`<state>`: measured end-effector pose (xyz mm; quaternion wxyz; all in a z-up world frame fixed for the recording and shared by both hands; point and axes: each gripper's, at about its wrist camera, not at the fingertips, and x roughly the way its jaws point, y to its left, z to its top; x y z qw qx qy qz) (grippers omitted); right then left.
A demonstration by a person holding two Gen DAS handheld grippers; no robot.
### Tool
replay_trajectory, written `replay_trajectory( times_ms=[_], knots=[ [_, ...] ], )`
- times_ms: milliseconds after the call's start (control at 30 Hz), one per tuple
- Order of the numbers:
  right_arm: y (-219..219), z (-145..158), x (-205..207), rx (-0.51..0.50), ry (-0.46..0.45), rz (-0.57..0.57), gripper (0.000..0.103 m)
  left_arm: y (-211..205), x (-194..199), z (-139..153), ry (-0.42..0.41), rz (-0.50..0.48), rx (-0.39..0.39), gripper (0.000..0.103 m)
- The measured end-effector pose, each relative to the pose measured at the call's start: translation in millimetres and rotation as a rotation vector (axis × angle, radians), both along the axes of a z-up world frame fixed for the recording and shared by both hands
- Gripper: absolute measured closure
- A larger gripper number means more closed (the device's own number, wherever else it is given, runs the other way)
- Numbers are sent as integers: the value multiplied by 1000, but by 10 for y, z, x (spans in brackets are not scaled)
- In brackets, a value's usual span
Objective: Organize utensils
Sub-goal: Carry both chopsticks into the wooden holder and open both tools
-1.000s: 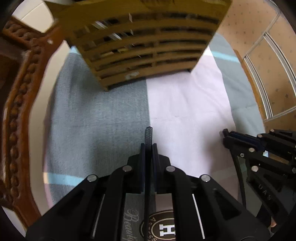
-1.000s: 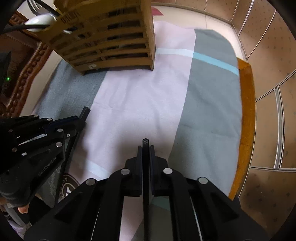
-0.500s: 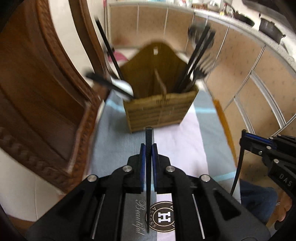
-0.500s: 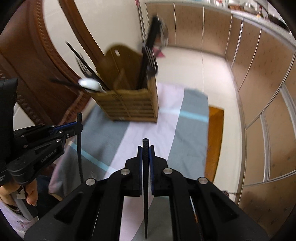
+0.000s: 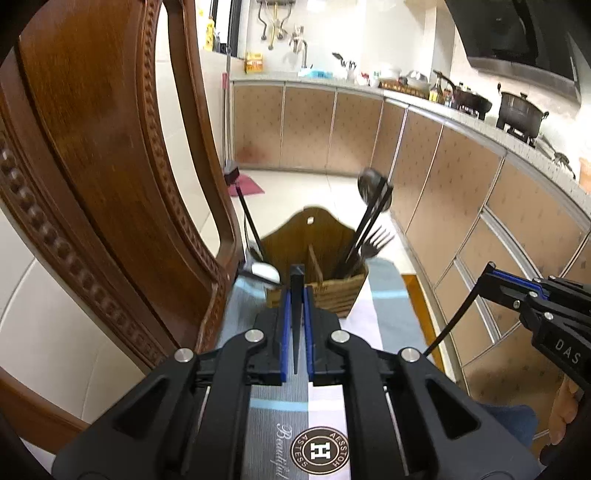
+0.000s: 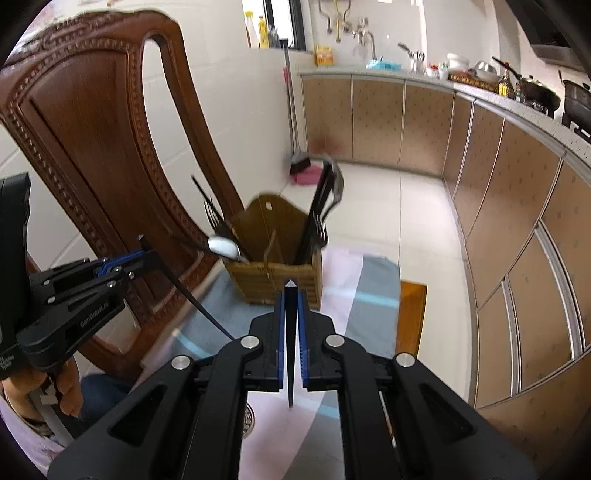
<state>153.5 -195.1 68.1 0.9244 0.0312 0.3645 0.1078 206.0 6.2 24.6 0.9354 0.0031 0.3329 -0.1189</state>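
Slatted wooden caddy, black tapered chopsticks, striped cloth

right gripper clamping black chopstick, wooden caddy

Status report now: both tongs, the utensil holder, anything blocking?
Left tongs shut on a black chopstick. Right tongs shut on another chopstick. Utensil holder ahead, half full. Nothing in the way.

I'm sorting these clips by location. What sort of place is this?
A home kitchen, most likely: a counter over cabinets, pots on a stove, a wall tap, and a wooden utensil holder on a cloth-covered table.
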Motion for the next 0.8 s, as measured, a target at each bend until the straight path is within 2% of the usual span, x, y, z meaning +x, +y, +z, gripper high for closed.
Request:
replay_trajectory(
  times_ms=[167,267,367,633,800],
  knots=[
    [25,279,58,2,-87,-21,96,46,-10,333,-52,7,-7,96],
    [101,357,73,-11,-147,-10,96,15,-17,459,-88,7,5,96],
    [160,400,144,-3,-163,-14,96,-21,-6,581,-118,5,3,96],
    [176,675,192,43,-311,-41,96,-55,74,806,-202,29,-29,96],
    [178,786,272,38,-387,-81,96,-40,170,881,-266,38,-57,96]
  ],
)
